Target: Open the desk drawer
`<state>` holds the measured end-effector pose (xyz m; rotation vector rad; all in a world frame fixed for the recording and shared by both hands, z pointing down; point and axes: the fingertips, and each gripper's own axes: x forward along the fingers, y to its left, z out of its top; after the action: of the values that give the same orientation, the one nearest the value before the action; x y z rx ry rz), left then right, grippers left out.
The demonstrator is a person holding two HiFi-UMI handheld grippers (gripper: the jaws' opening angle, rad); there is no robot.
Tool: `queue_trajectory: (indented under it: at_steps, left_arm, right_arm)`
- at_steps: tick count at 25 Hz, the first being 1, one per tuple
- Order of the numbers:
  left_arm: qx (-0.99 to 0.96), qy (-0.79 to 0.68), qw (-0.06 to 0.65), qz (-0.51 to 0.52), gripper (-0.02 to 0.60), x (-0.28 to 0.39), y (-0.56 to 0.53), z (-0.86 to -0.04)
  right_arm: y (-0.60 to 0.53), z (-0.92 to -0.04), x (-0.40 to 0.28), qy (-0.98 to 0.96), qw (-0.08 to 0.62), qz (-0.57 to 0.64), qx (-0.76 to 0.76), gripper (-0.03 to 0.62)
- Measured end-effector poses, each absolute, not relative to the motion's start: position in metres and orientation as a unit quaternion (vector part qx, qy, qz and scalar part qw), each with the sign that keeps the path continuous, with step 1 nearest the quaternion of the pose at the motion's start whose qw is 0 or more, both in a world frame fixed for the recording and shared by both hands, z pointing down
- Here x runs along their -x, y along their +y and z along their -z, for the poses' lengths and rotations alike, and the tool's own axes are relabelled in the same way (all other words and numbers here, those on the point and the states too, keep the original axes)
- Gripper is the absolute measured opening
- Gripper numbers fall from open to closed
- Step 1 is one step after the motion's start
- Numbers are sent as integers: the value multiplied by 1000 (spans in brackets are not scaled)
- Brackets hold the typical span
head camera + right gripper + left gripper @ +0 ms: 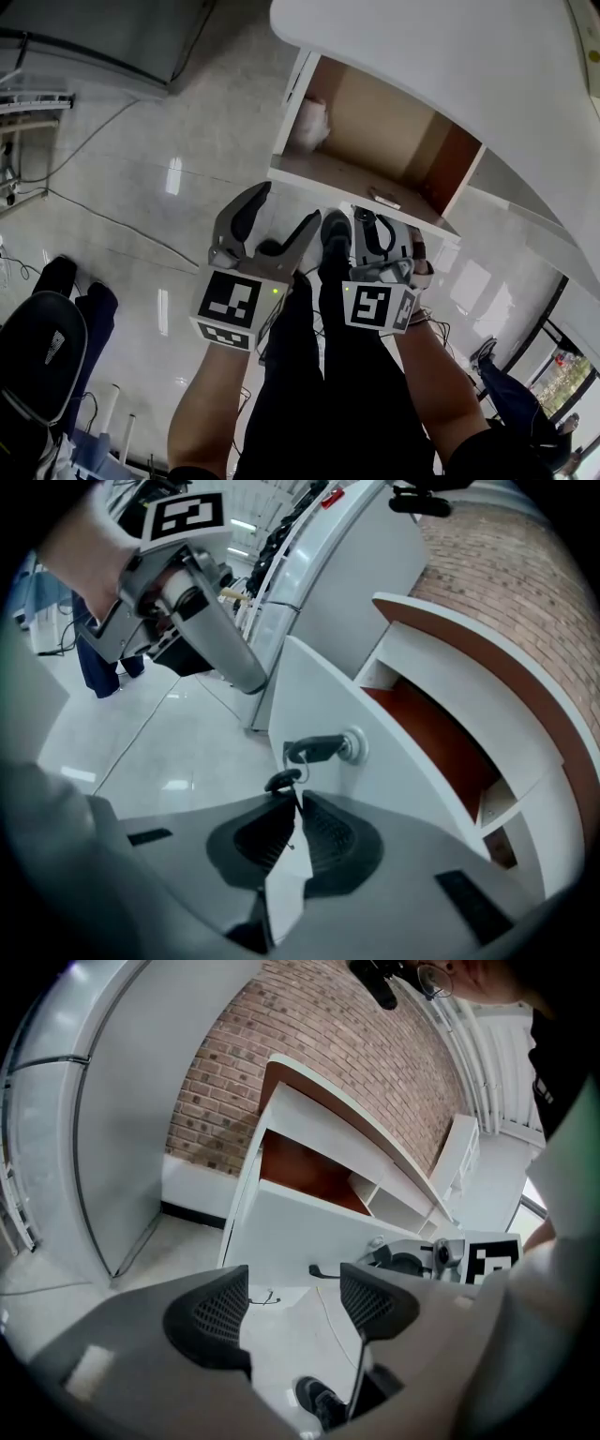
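Note:
The white desk has its drawer pulled far out, brown inside. My right gripper is at the drawer front, just below the lock. A black-headed key sits in the lock, and a second key hangs from its ring. The right gripper is shut on that hanging key at its very tips. My left gripper hangs open beside it, left of the drawer front, nothing between its pads.
A white crumpled object lies in the drawer's back left corner. The person's dark trouser legs and a shoe are under both grippers. A black chair stands at the lower left. Cables run across the glossy floor. A brick wall rises behind the desk.

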<state>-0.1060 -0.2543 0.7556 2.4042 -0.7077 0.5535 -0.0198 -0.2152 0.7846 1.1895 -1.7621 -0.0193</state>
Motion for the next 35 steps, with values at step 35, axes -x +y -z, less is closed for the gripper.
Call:
queue_trajectory:
  at_steps: [35]
  left_arm:
    - [-866,-290,318,-256,232,122,-232,-750]
  right_arm:
    - [-152,-755,40,-767,426,-110,-467,14]
